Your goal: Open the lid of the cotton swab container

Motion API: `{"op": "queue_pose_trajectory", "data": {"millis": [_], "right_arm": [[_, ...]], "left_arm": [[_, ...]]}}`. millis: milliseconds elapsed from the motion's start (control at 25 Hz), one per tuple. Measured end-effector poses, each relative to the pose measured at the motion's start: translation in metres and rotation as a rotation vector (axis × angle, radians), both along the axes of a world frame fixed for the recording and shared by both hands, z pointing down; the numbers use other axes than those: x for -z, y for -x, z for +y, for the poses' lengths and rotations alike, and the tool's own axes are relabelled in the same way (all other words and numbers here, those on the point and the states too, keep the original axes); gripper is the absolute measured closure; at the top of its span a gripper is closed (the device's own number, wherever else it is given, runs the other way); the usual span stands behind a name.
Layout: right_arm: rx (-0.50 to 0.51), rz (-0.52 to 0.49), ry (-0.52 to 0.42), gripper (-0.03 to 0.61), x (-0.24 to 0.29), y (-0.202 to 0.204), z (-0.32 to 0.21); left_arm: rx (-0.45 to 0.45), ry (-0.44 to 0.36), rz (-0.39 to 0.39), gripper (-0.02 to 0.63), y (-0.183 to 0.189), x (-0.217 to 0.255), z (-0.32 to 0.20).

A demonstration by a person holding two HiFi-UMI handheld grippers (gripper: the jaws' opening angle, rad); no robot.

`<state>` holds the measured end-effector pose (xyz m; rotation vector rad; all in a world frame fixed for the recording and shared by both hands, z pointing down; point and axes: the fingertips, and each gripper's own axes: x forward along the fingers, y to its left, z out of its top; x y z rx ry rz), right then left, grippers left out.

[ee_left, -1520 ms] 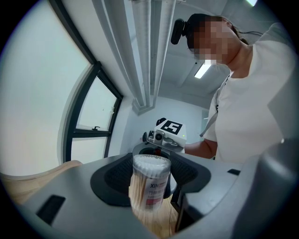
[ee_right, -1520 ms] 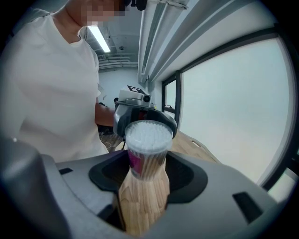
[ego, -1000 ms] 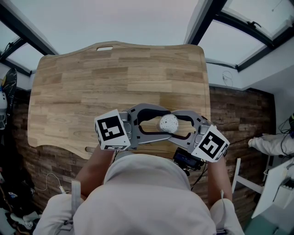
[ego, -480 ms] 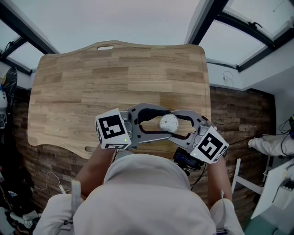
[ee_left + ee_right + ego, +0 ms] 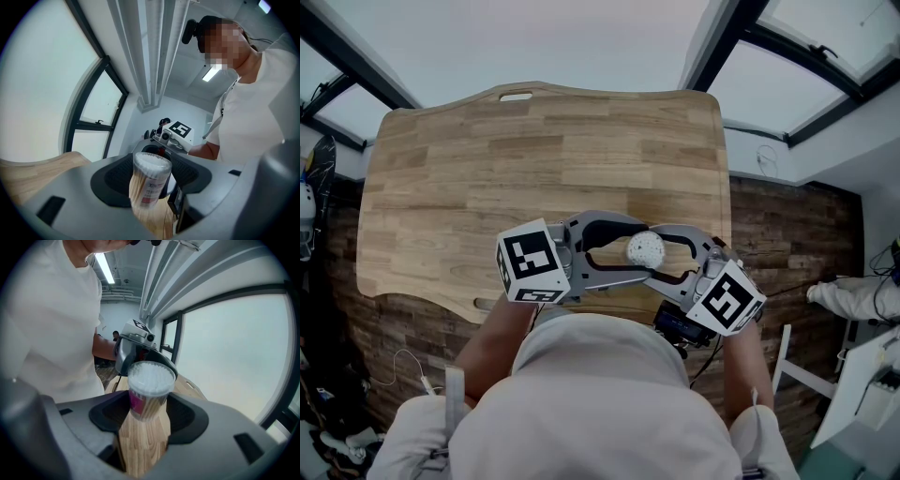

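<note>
Head view puts you over a pale wooden table (image 5: 534,141) of butcher-block strips, with wavy edges and a slot handle (image 5: 515,97) cut near its far side. It stands on a dark plank floor (image 5: 787,225). Big windows (image 5: 234,343) in dark frames show only pale sky. White beams (image 5: 154,51) run along the ceiling, and a strip light (image 5: 105,268) glows over your shoulder. At the right edge of the head view a person's white sleeve (image 5: 858,295) reaches in above the floor. Your two grippers meet nose to nose over the near edge of the table, and the cotton swab container (image 5: 644,249) sits between them, its top of packed white swab tips facing up. Your left gripper (image 5: 630,251) has its jaws closed against the container's clear body, one dark pad on either side; in the left gripper view the container leans a little. Your right gripper (image 5: 664,253) comes from the opposite side and likewise clamps the body, just below the clear lid (image 5: 151,377), which is on. The label (image 5: 151,190) in the left gripper view is white with the red letters "XIN" and a red band beneath; the rest is too blurred to read. From the right gripper view the label shows only as a magenta patch. Each marker cube, left (image 5: 530,263) and right (image 5: 728,298), carries black-and-white square patterns, no words.
</note>
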<state>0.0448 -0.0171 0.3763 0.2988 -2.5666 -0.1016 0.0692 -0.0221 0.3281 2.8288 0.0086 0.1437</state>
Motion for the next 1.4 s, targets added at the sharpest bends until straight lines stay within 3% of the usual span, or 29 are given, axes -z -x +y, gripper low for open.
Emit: {"op": "queue_pose_trajectory", "data": {"millis": [800, 1400], "right_arm": [[-0.012, -0.036, 0.039, 0.321, 0.0029, 0.0033, -0.0020], [-0.016, 0.041, -0.008, 0.321, -0.0038, 0.0008, -0.0017]], "left_arm": [[0.014, 0.053, 0.023, 0.354, 0.0023, 0.0025, -0.0048], [-0.005, 0.084, -0.020, 0.354, 0.0006, -0.0066, -0.0036]]}}
